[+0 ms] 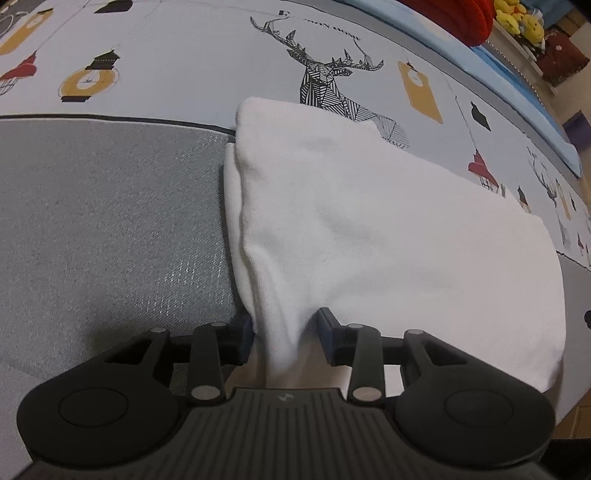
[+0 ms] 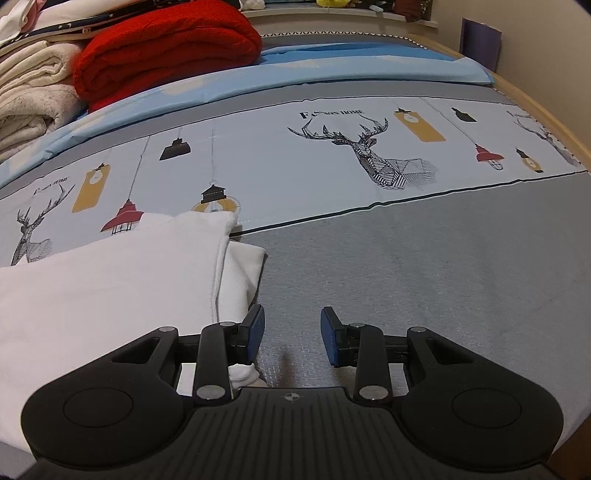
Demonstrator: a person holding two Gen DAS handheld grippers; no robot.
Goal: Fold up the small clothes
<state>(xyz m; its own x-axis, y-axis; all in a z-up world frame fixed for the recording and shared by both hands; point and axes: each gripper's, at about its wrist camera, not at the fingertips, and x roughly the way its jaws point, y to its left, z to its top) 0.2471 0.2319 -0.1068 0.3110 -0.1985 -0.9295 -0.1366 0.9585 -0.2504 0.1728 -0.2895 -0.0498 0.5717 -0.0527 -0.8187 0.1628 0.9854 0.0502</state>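
A white garment (image 1: 369, 229) lies folded on the bed, spanning the grey band and the printed band of the sheet. My left gripper (image 1: 286, 332) has its blue-padded fingers (image 1: 327, 325) on either side of a pinched fold at the garment's near edge, and the cloth bunches between them. In the right wrist view the same garment (image 2: 110, 273) lies at the left. My right gripper (image 2: 291, 332) is open and empty over the grey sheet, just right of the garment's edge, with its left finger (image 2: 255, 328) close to the cloth.
The bed sheet (image 2: 443, 280) has a grey band and a deer-and-lantern print band (image 2: 369, 155). A red folded blanket (image 2: 166, 48) and cream towels (image 2: 33, 92) are stacked at the back left. Yellow plush toys (image 1: 517, 18) sit beyond the bed. The bed's wooden edge (image 2: 546, 99) runs at right.
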